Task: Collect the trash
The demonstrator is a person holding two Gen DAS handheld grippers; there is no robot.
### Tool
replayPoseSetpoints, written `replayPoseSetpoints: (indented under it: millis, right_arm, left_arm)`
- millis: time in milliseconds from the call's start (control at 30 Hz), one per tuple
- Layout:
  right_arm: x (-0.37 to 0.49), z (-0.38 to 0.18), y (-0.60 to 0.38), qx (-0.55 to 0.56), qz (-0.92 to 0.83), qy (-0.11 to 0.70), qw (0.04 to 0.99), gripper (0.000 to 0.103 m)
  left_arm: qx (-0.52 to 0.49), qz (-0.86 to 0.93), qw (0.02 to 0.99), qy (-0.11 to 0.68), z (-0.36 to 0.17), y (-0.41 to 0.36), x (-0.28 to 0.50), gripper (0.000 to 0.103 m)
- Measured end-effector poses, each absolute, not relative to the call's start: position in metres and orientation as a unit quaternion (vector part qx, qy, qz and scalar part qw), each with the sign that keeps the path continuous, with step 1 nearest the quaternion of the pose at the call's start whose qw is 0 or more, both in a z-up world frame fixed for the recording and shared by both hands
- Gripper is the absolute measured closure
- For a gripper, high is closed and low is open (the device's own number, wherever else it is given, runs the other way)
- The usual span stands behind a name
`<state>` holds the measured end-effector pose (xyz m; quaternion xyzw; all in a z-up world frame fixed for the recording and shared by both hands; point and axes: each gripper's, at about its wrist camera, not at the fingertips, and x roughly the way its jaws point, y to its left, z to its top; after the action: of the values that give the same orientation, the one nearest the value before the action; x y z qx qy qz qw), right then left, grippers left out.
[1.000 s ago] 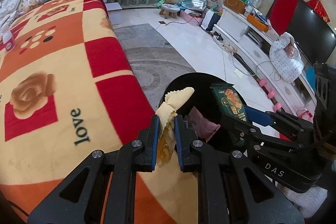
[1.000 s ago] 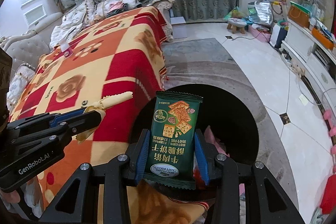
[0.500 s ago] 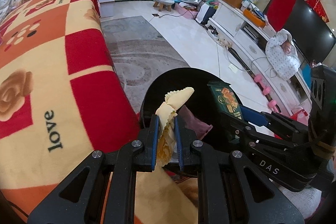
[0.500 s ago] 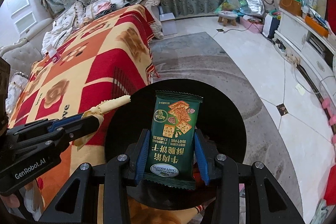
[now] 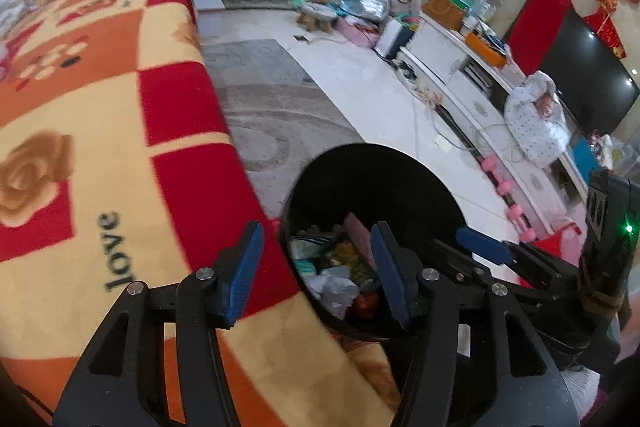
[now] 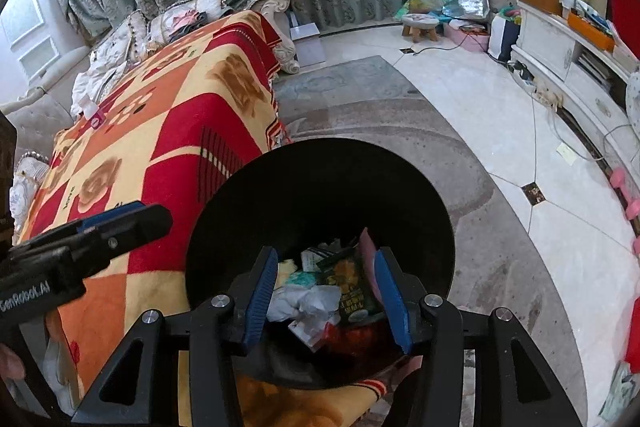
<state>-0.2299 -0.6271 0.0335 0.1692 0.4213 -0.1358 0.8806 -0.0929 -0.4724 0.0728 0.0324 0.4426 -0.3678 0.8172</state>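
Trash (image 6: 320, 291): wrappers and crumpled paper in black bin (image 6: 320, 187) beside blanket (image 5: 100, 147). Light, soft, crinkly; best pinched at an edge. Left tongs (image 5: 316, 267) and right tongs (image 6: 326, 295) gape wide, empty, above bin.

**Readable text in the 2 views**

The blanket (image 5: 120, 155) carries the word "love" in dark letters, at about 8 o'clock in the left wrist view. In the right wrist view, the left gripper (image 6: 80, 247) at 9 o'clock bears white lettering reading "GenRobot.AI", its first letter cut by the frame edge. The green biscuit wrapper (image 6: 352, 287) in the black bin (image 6: 320, 187) shows printing too blurred to read.
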Motion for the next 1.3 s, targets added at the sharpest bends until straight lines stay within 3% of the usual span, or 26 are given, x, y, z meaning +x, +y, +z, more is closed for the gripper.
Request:
replayPoseSetpoints:
  millis: [633, 1067, 1300]
  right_arm:
    - [-0.246, 0.063, -0.574, 0.133, -0.131, 0.394, 0.900, 0.054]
    - [-0.262, 0.096, -0.541, 0.110, -0.147, 0.350, 0.918, 0.046]
    - [-0.271, 0.113, -0.531, 0.098, -0.158, 0.321, 0.929, 0.036]
  left_arm:
    - [0.042, -0.309, 0.873, 0.374, 0.105, -0.416, -0.128, 0.049]
    - [0.034, -0.299, 0.897, 0.324, 0.136, -0.387, -0.159, 0.049]
    - [0.031, -0.297, 0.903, 0.310, 0.146, -0.378, -0.169, 0.049]
